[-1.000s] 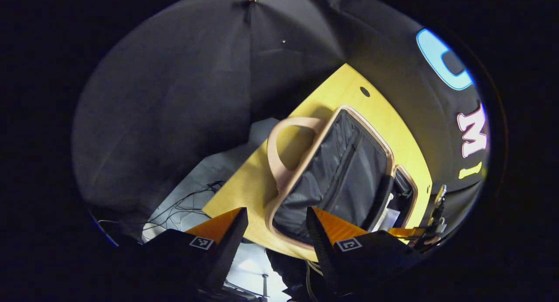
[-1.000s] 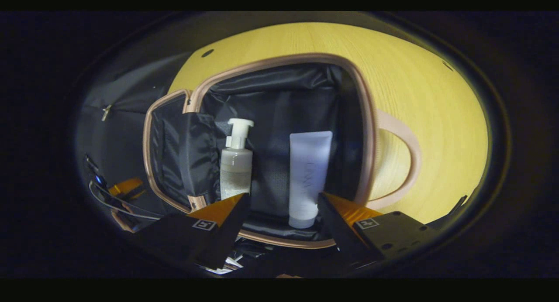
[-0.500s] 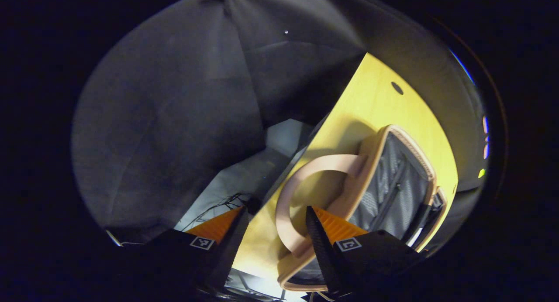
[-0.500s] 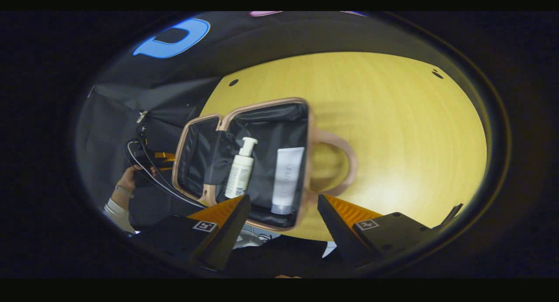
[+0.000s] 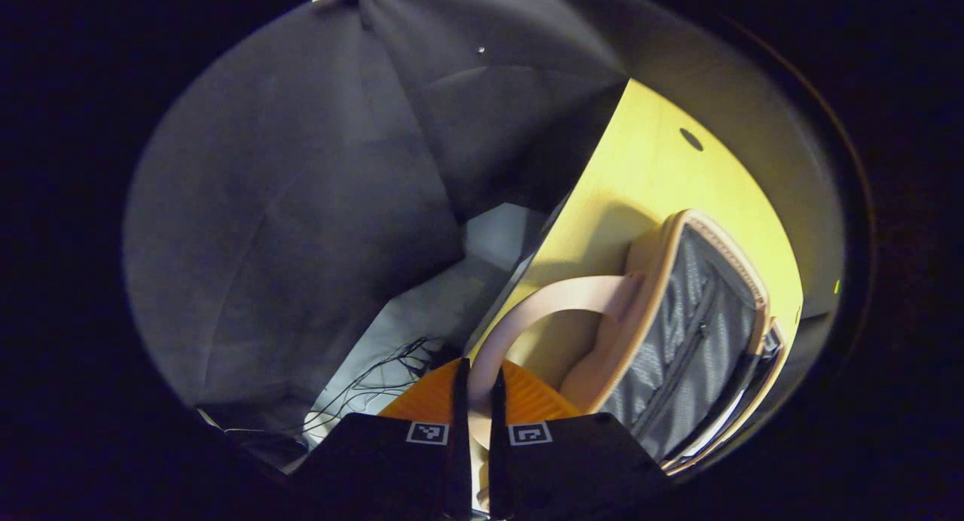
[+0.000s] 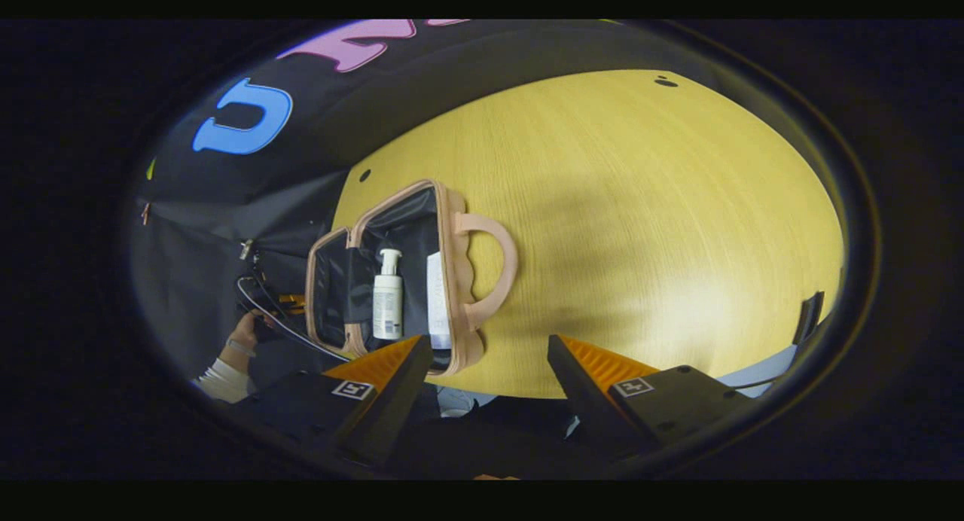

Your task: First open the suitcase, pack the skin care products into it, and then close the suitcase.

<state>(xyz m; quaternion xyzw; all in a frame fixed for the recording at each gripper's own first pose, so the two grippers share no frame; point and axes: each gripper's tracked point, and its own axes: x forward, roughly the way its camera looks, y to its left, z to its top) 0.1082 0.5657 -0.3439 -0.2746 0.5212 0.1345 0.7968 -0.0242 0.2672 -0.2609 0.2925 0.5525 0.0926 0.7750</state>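
Observation:
The pink suitcase (image 6: 446, 227) lies open on the yellow table (image 6: 640, 227). A white pump bottle (image 6: 388, 303) and a pale tube (image 6: 435, 295) lie inside on its black lining. One looped pink handle (image 6: 501, 265) points toward the table's middle. My right gripper (image 6: 486, 363) hangs open, high above the table's near edge, with nothing between its fingers. In the left gripper view, my left gripper (image 5: 474, 382) is shut on a pink handle (image 5: 557, 299) of the half with the grey zip-pocket lining (image 5: 693, 340). That half stands tilted up.
A hand (image 6: 245, 333) with a white sleeve (image 6: 218, 378) is beside the suitcase's far half, with cables around it. Past the table's edge (image 5: 550, 235), the pale floor with loose cables (image 5: 376, 370) lies below. Black cloth walls surround the table.
My left gripper has closed on the pink handle that stood between its open fingers. My right gripper has pulled back and up, so the suitcase looks smaller and farther left.

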